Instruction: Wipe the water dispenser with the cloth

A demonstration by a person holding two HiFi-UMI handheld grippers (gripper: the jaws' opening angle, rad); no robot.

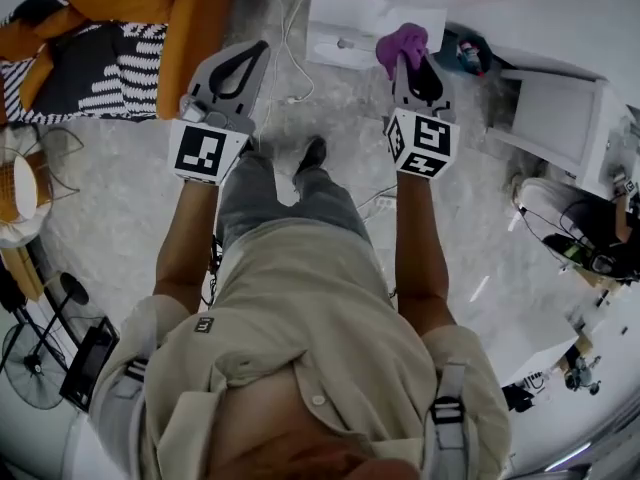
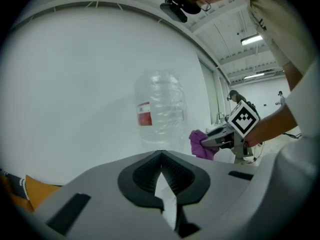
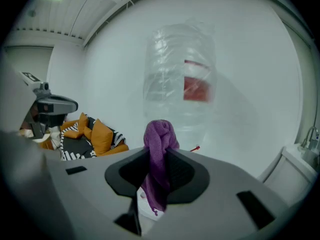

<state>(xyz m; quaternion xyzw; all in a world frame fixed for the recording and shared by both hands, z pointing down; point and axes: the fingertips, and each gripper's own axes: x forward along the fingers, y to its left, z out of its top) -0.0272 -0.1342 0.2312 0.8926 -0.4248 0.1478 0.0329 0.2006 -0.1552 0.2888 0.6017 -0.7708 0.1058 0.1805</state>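
The water dispenser (image 1: 345, 30) is white and stands straight ahead of me against the wall. Its clear bottle (image 2: 161, 109) with a red label sits on top, and the bottle (image 3: 182, 79) fills the middle of the right gripper view. My right gripper (image 1: 408, 60) is shut on a purple cloth (image 1: 402, 40), held just short of the dispenser; the cloth (image 3: 160, 139) sticks up above the jaws and hangs down between them. My left gripper (image 1: 255, 48) is to the left of the dispenser, shut with nothing in it (image 2: 161, 156). The cloth (image 2: 201, 144) also shows in the left gripper view.
An orange sofa (image 1: 190, 18) with a black-and-white striped blanket (image 1: 90, 68) is at the left. White cables (image 1: 290, 48) lie on the floor by the dispenser. A white cabinet (image 1: 560, 108) stands at the right, a fan (image 1: 30, 368) at the lower left.
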